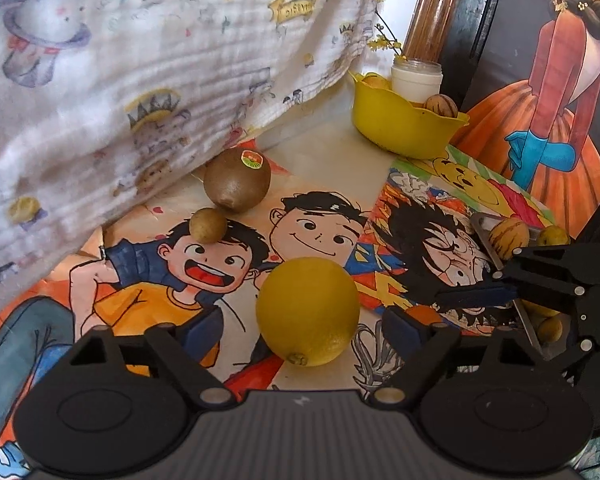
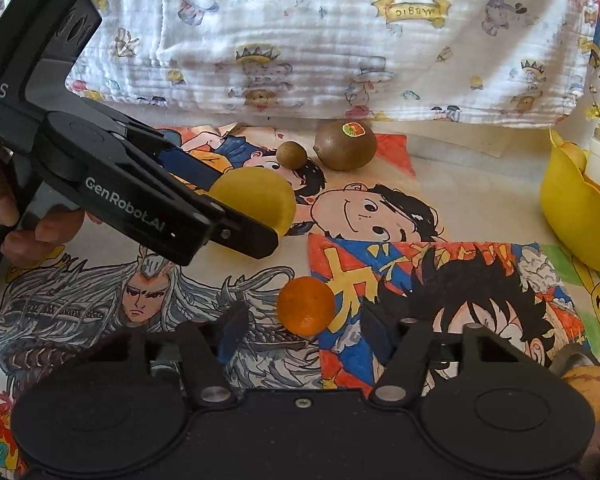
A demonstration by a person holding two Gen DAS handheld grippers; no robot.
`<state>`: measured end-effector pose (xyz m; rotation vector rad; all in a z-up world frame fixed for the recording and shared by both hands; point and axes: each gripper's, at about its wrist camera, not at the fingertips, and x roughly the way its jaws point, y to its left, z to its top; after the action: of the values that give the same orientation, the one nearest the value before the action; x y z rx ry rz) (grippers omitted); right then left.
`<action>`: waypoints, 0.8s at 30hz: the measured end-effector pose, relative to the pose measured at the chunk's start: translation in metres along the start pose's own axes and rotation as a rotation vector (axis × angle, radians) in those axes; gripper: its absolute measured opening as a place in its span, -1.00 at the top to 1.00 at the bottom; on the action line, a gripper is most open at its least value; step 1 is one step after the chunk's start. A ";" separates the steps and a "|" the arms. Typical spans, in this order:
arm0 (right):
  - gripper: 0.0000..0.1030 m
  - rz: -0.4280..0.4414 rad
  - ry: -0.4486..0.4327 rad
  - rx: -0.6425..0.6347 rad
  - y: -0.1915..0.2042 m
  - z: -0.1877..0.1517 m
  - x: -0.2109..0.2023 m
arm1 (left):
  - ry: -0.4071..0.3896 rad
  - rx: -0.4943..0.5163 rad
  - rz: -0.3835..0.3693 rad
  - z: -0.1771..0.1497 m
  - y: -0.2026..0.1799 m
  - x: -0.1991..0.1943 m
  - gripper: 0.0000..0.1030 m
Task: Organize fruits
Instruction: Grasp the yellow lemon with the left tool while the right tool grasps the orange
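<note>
Left gripper straddles the lemon: jaws wide, one finger to each side of the fruit, small gaps visible in the left wrist view, so no squeeze yet as far as I can tell. Lemon sits on the drawing-covered table, stem nub toward the camera, long axis running roughly along the fingers. Farther back, a small brown fruit touches or nearly touches the kiwi with its sticker, both near the hanging printed cloth. Moving right: right gripper has the small orange between its fingers, jaws partly drawn in; gaps show on both sides, so contact looks not yet made. Orange lies dead ahead, just beyond the fingertips' midline. Far right, the yellow bowl already holds fruit, well apart from both grippers. Judgement: each hand needs only to close; the right hand is nearer the bowl.
</note>
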<state>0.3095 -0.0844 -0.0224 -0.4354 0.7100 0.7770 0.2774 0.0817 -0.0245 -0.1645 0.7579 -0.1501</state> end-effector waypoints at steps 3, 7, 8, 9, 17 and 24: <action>-0.12 0.003 -0.004 0.015 -0.001 -0.001 0.002 | 0.004 0.000 0.002 0.000 0.000 0.002 -0.61; -0.06 0.000 -0.013 0.033 -0.002 -0.002 0.003 | 0.006 -0.002 0.002 0.000 0.000 0.004 -0.54; -0.04 0.000 -0.014 0.037 -0.002 -0.003 0.004 | 0.007 -0.003 0.003 0.000 0.001 0.005 -0.52; -0.02 0.001 -0.016 0.043 -0.003 -0.003 0.004 | 0.008 -0.005 0.003 0.000 0.001 0.006 -0.49; 0.09 0.010 -0.026 0.070 -0.004 -0.004 0.006 | 0.006 -0.011 0.002 0.002 0.003 0.008 -0.36; 0.16 0.014 -0.035 0.091 -0.004 -0.005 0.006 | 0.008 -0.011 -0.010 0.003 0.003 0.010 -0.22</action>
<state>0.3141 -0.0869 -0.0298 -0.3337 0.7134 0.7608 0.2868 0.0834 -0.0293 -0.1780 0.7662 -0.1563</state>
